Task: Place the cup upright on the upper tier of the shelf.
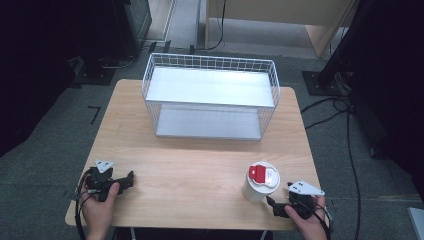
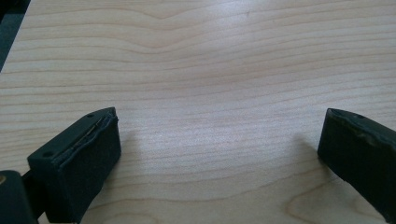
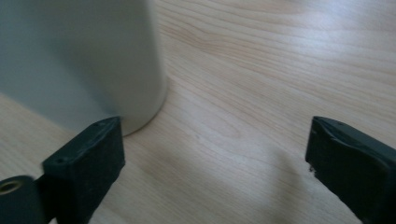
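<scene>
One white cup point(image 1: 260, 184) with a red-patched lid stands upright at the lower right of the high view, its long axis vertical and lid facing up. The right gripper point(image 1: 276, 206) sits just below it, jaws spread wide; one jaw seems to touch the cup's base. The left gripper point(image 1: 131, 178), lower left, rests released on the wooden table point(image 1: 200, 165).
</scene>
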Tool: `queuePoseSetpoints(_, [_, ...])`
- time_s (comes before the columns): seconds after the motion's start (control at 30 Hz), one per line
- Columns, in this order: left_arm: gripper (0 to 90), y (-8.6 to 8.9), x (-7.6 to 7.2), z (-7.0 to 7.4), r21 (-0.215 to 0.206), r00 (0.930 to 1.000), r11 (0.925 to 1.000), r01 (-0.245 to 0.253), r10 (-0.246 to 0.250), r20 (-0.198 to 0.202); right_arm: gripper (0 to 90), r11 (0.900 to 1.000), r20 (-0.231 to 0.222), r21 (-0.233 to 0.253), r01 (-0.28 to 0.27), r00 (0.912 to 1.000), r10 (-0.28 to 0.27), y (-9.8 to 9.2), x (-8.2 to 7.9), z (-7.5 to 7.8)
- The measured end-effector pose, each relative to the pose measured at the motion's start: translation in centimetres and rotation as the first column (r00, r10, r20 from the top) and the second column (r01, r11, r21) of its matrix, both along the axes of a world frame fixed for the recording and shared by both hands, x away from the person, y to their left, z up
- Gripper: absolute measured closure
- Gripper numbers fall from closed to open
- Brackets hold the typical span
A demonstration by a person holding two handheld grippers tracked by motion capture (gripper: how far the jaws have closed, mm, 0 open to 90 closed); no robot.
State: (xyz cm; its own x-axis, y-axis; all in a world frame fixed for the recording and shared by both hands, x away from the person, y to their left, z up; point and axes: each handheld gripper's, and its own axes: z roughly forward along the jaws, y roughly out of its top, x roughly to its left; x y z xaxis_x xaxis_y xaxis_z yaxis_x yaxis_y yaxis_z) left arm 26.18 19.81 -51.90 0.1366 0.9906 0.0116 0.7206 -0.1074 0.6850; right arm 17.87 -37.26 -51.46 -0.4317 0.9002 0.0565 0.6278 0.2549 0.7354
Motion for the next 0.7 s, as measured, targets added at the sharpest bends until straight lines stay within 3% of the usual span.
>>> queuePoseSetpoints(0.1, [0.0,0.0,0.0,0.0,0.000,1.0000,1.0000,0.000,0.000,0.000,6.5,0.998,0.003,0.000,-0.060,0.9982,0.060,0.6,-0.3,0.3])
queuePoseSetpoints(0.23, [0.0,0.0,0.0,0.0,0.000,1.0000,1.0000,0.000,0.000,0.000,6.4,0.995,0.003,-0.003,-0.100,0.9950,0.100,1.2,-0.5,0.4])
queuePoseSetpoints(0.4, [0.0,0.0,0.0,0.0,0.000,1.0000,1.0000,0.000,0.000,0.000,6.3,0.993,0.009,0.000,-0.118,0.9930,0.118,1.4,-0.6,0.5])
queuePoseSetpoints(0.47, [0.0,0.0,0.0,0.0,0.000,1.0000,1.0000,0.000,0.000,0.000,6.3,0.990,0.022,0.036,-0.134,0.9909,0.133,1.4,-0.7,0.7])
queuePoseSetpoints(0.7, [0.0,0.0,0.0,0.0,0.000,1.0000,1.0000,0.000,0.000,0.000,6.5,0.986,0.059,0.075,-0.147,0.9879,0.143,1.9,-0.7,1.3])
